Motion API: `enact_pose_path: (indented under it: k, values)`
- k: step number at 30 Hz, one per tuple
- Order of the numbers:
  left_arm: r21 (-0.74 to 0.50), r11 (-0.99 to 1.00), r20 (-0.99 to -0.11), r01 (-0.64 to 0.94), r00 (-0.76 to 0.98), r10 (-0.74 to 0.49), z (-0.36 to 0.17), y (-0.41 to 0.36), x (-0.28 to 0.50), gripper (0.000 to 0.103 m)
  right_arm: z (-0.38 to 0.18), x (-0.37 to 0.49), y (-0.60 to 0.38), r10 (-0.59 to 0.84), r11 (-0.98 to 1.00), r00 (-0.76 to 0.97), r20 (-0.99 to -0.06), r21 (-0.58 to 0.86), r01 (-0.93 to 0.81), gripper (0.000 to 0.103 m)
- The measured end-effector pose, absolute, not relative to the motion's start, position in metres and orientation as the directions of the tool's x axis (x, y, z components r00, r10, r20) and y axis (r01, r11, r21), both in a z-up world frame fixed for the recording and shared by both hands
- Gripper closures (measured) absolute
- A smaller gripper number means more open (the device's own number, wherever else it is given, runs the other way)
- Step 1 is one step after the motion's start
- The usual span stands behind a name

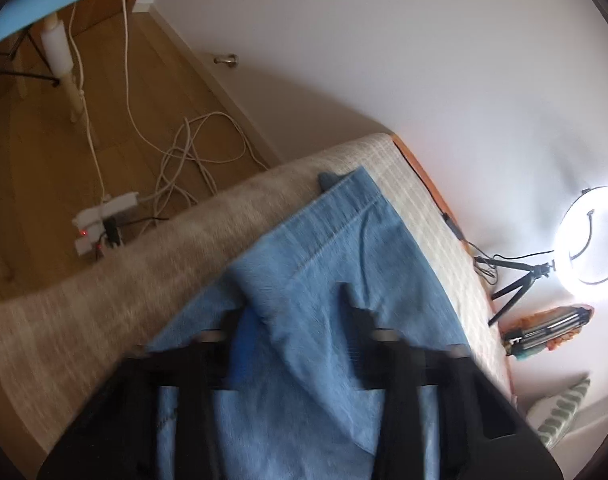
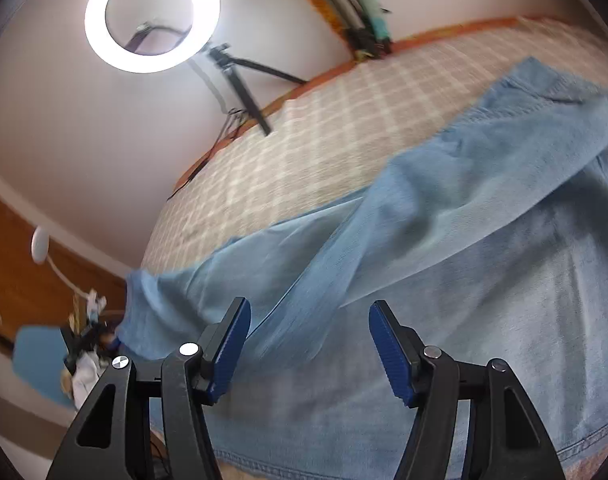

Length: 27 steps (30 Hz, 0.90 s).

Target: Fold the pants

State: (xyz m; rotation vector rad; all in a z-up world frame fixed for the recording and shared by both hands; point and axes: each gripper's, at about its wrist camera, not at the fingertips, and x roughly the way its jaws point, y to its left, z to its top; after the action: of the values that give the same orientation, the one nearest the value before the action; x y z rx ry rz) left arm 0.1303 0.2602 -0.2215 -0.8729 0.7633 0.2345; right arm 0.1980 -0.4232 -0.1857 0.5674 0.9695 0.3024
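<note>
Down on the wooden floor at the far left sits a white power strip (image 1: 103,216) with a tangle of white cables (image 1: 191,152) running off toward the wall; beside it starts the bed, covered in a beige checked blanket (image 1: 83,300). The light-blue jeans (image 1: 328,248) lie spread across that blanket, one leg stretching away toward the far edge. The left gripper (image 1: 295,312) hangs just over the denim, blurred; a raised fold of the fabric stands between its two fingers, which look set apart, though whether they press on that fold I cannot tell. Further right, past the orange edge of the bed, a lit ring light (image 1: 592,236) stands on a small black tripod (image 1: 520,284), with a striped cushion (image 1: 560,412) below it.

From the right side, the same ring light (image 2: 151,20) glows up at the left; the checked blanket (image 2: 304,128) runs across the middle, and the jeans (image 2: 464,260) drape over it with one leg folded diagonally across the other. The right gripper (image 2: 310,344) hovers just above the denim, its blue-padded fingers (image 2: 231,344) spread wide and gripping nothing.
</note>
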Motion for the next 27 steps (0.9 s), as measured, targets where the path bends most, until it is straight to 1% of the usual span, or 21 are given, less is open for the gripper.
enact_pose_path:
  k: [1,2,3,5,8,11,13,15,16,18,19,20,23,27]
  values:
    - [-0.606,0.639,-0.688,-0.473,0.716,-0.122,-0.222,0.263,0.132,0.095,-0.186,0.202,-0.428,0.488,0.805,0.543,-0.683,0.593,0.023,0.051]
    - [-0.608,0.641,-0.685,-0.469,0.718,-0.125,-0.221,0.264,0.132,0.094,-0.186,0.206,-0.432,0.492,0.795,0.550,-0.675,0.605,0.031,0.068]
    - [-0.609,0.648,-0.678,-0.457,0.724,-0.126,-0.216,0.264,0.131,0.094,-0.187,0.210,-0.435,0.492,0.793,0.549,-0.675,0.608,0.036,0.073]
    - [-0.611,0.661,-0.665,-0.436,0.736,-0.129,-0.205,0.264,0.131,0.095,-0.187,0.220,-0.438,0.479,0.800,0.548,-0.685,0.598,0.048,0.094]
    - [-0.612,0.680,-0.639,-0.404,0.759,-0.124,-0.180,0.265,0.133,0.096,-0.176,0.230,-0.440,0.485,0.795,0.561,-0.671,0.605,0.036,0.103]
    - [-0.643,0.672,-0.592,-0.368,0.796,-0.130,-0.155,0.268,0.130,0.096,-0.142,0.235,-0.438,0.462,0.815,0.625,-0.629,0.580,-0.019,0.103]
    - [-0.666,0.668,-0.550,-0.331,0.824,-0.139,-0.137,0.267,0.121,0.096,-0.116,0.231,-0.440,0.462,0.812,0.672,-0.579,0.581,-0.057,0.103]
    - [-0.632,0.707,-0.552,-0.317,0.824,-0.125,-0.126,0.261,0.111,0.096,-0.095,0.223,-0.442,0.462,0.816,0.700,-0.544,0.570,-0.096,0.103]
    - [-0.620,0.720,-0.555,-0.313,0.823,-0.120,-0.123,0.257,0.106,0.096,-0.090,0.220,-0.442,0.467,0.817,0.699,-0.541,0.566,-0.108,0.101]
    - [-0.612,0.728,-0.557,-0.308,0.821,-0.121,-0.121,0.255,0.096,0.096,-0.091,0.213,-0.443,0.459,0.825,0.680,-0.572,0.559,-0.087,0.084]
    - [-0.617,0.723,-0.556,-0.310,0.822,-0.122,-0.122,0.256,0.091,0.096,-0.096,0.211,-0.444,0.459,0.826,0.668,-0.585,0.559,-0.078,0.061]
    - [-0.621,0.719,-0.554,-0.312,0.824,-0.121,-0.122,0.257,0.087,0.096,-0.103,0.208,-0.446,0.453,0.829,0.656,-0.604,0.556,-0.060,0.054]
    - [-0.617,0.717,-0.557,-0.325,0.824,-0.107,-0.122,0.261,0.078,0.096,-0.133,0.201,-0.452,0.430,0.832,0.615,-0.661,0.554,0.013,0.054]
    - [-0.605,0.722,-0.571,-0.334,0.815,-0.102,-0.126,0.264,0.076,0.096,-0.173,0.205,-0.462,0.473,0.790,0.532,-0.702,0.606,0.097,0.053]
